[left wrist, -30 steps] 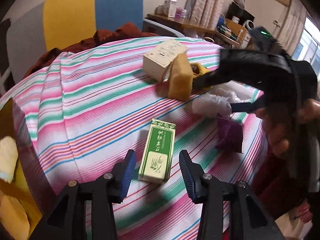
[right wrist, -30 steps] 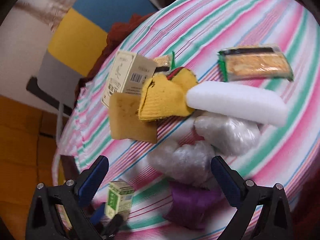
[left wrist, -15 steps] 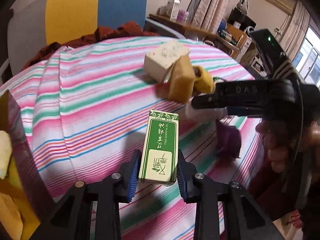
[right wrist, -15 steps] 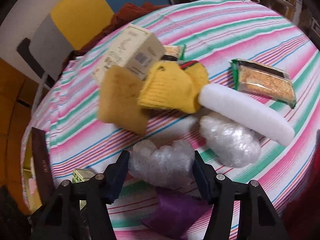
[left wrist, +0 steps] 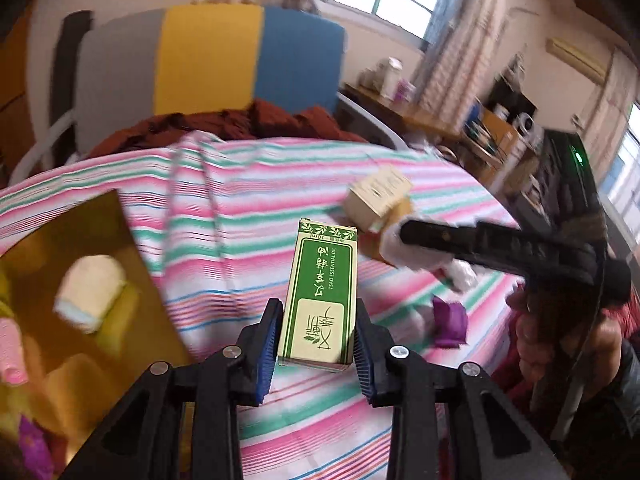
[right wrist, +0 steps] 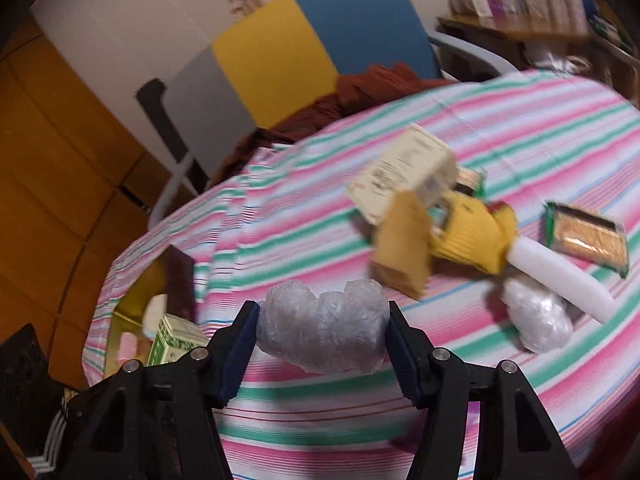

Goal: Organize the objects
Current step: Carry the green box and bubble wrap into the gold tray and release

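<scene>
Green box (left wrist: 322, 300) sits clamped in the left hand-held gripper (left wrist: 316, 344), clear of the striped tabletop (left wrist: 224, 216), its long axis running straight out along the fingers. The right hand-held gripper (right wrist: 322, 338) squeezes a bubble-wrap bundle (right wrist: 322, 330) crosswise between its pads. What matters for the coming move, I'd judge, is the yellow tray (left wrist: 52, 248): it lies to the left of both, at the table's edge, nearer the left hand. In the right view the tray (right wrist: 132, 308) shows low and left, past the box (right wrist: 172, 338).
</scene>
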The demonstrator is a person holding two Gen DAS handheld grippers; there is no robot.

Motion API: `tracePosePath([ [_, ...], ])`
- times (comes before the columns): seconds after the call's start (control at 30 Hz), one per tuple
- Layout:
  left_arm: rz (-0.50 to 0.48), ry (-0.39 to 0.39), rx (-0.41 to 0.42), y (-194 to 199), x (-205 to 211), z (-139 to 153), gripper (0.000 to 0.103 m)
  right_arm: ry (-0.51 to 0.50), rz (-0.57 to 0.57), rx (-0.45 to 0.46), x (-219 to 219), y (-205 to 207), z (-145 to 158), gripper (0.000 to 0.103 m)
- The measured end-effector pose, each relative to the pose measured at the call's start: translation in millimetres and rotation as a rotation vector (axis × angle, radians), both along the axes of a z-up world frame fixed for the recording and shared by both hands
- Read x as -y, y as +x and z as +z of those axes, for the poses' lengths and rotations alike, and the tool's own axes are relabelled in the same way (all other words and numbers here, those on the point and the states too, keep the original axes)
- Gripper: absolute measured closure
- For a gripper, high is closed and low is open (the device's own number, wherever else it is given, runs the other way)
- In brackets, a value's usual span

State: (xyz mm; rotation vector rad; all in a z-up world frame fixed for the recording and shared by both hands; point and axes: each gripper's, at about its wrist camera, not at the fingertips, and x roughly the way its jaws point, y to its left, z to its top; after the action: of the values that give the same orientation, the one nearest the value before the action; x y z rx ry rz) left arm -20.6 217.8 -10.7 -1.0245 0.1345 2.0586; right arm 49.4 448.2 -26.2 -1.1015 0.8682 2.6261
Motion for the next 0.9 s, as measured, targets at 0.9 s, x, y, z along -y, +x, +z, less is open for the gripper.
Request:
tracePosePath([
  [0.9, 0.556, 0.028, 0.048, -147, 168, -5, 0.049, 0.186, 0.548, 0.045, 222, -88, 5, 0.009],
])
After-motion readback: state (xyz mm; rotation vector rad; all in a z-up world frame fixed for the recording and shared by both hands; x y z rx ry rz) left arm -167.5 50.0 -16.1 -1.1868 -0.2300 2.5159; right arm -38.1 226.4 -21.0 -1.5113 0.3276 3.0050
